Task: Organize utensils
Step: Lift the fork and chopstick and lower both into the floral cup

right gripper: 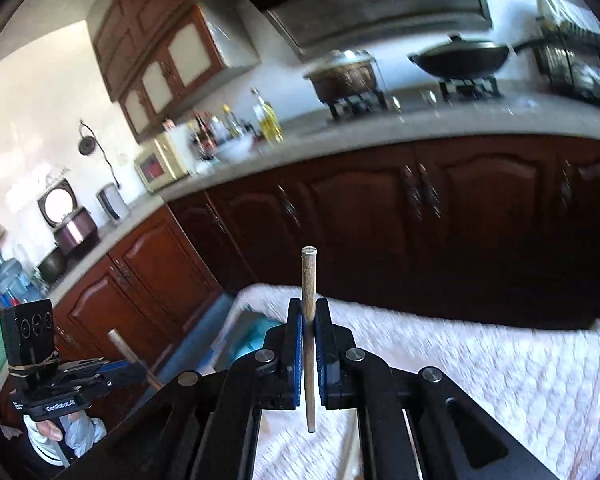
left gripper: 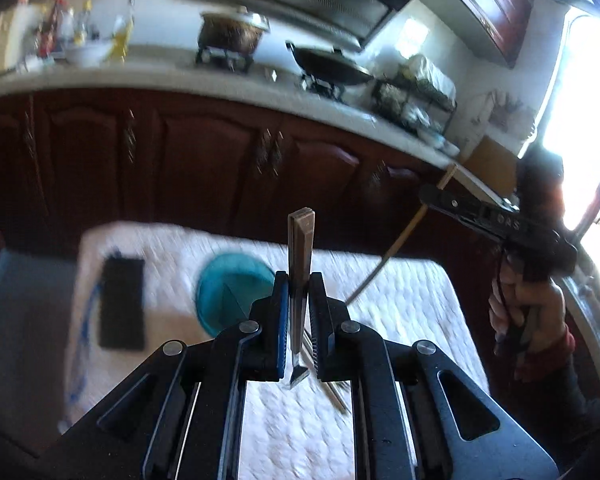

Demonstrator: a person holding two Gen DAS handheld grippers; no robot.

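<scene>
The left gripper [left gripper: 299,304] has its jaws pressed in on a flat, dark-brown wooden-handled utensil [left gripper: 300,248], which stands upright between the blue pads; its metal lower end [left gripper: 298,374] pokes out beneath them, but the working end is too blurred to name. It hangs above a table covered in a white quilted cloth [left gripper: 400,292].

The right gripper [right gripper: 309,344] is likewise clamped tight, on a thin round pale wooden stick [right gripper: 309,280], probably a chopstick, held upright with both ends sticking out past the jaws. From the left camera this same stick [left gripper: 396,248] slants down out of the right gripper [left gripper: 440,196], well off to the right and high over the cloth.

On the cloth sit a round teal plastic bowl [left gripper: 228,292], just behind the left jaws, and a black rectangular tray [left gripper: 123,304] farther left, apart from the bowl. A few more slim sticks [left gripper: 332,390] lie on the cloth directly under the left gripper.

Beyond the table runs a pale countertop [right gripper: 380,128] over dark red-brown cabinets [right gripper: 380,220], with a black wok [right gripper: 460,60] on the hob.
</scene>
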